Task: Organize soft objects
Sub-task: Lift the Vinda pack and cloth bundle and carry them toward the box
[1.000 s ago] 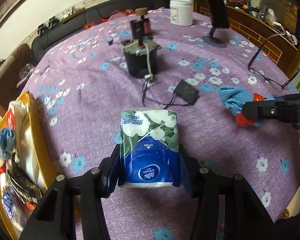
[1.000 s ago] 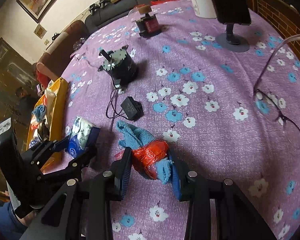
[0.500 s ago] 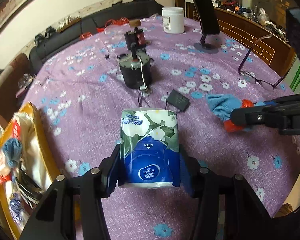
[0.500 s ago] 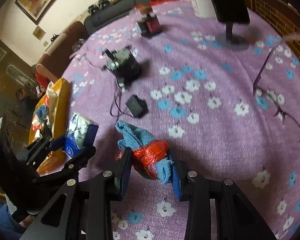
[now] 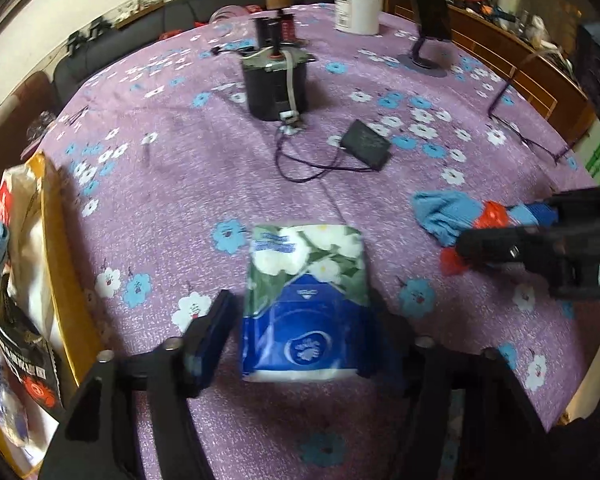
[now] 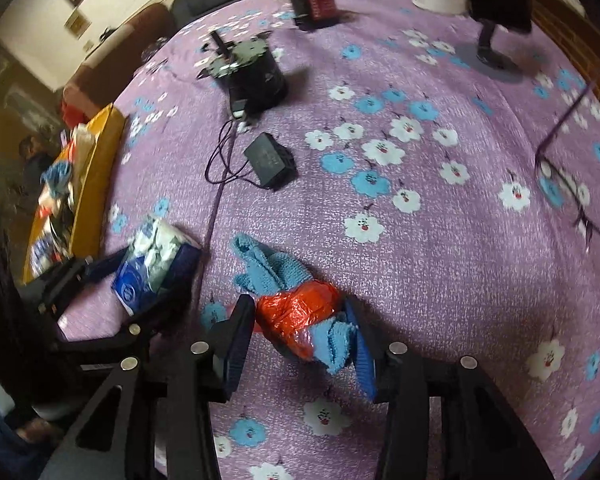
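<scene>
Trouble, as I judge it, lies in two loose holds at once. My left gripper (image 5: 296, 328) straddles a tissue pack (image 5: 305, 300), yet its left finger (image 5: 210, 336) stands off the wrapper with cloth showing in the gap; whether the right finger still touches I cannot tell through the blur, so I read these jaws as spread and the pack as free to tip or slide on the purple flowered tablecloth (image 5: 172, 184). My right gripper (image 6: 298, 336) brackets a blue towel bundled in red plastic (image 6: 300, 316), jaws fairly wide, the right finger against the bundle, the left one just beside it; the slick wrap could slip out and the trailing towel end could drag. A black adapter (image 6: 270, 160) and its thin cable (image 6: 220, 160) lie near both loads and could snag on any sweep toward the yellow bag (image 5: 56, 280) at the table's left edge, where other soft things sit. Both tools are held low and nearly level over the table, side by side, pointing across it, the left one close by the bag.
</scene>
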The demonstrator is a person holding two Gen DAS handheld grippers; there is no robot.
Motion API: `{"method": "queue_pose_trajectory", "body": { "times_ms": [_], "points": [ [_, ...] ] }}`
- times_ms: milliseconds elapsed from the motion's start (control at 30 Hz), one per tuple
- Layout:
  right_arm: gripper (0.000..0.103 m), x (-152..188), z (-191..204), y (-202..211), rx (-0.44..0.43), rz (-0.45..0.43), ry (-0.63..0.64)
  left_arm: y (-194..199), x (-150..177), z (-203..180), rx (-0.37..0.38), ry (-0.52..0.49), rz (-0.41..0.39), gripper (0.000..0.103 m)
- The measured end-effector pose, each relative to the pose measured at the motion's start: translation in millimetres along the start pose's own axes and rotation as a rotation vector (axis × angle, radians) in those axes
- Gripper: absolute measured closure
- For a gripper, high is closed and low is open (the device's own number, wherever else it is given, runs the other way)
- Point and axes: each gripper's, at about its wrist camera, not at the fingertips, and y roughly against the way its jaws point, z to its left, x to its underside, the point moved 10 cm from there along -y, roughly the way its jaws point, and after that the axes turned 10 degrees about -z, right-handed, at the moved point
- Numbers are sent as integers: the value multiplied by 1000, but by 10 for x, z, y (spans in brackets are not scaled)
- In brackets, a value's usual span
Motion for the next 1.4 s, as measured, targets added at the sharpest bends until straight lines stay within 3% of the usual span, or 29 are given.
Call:
{"method": "queue_pose_trajectory", "body": {
  "times_ms": [233, 467, 600, 833, 933, 1000, 1200, 1400],
  "points": [
    [54, 32, 13, 16, -12, -56, 62, -27, -1, 75, 6, 7, -40, 17],
    [43, 49, 80, 3, -14, -84, 109, -79, 17, 22, 40, -19, -28, 0],
    [33, 50, 119, -6, -40, -83, 102, -78, 23, 15, 44, -25, -26, 0],
    [35, 23, 108, -14, 21, -55, 136, -79, 15, 6, 49, -28, -35, 0],
    [46, -10, 87, -28, 32, -52, 136, -82, 13, 8, 49, -28, -37, 0],
    [60, -22, 84, -38, 45, -45, 144, -82, 11, 8, 49, -29, -37, 0],
    [62, -80, 123, 12, 62, -61, 182, -83, 6, 6, 47, -30, -37, 0],
    [62, -104, 157, 122, 50, -90, 184, -21, -54, -79, 59, -60, -72, 32]
  ]
}}
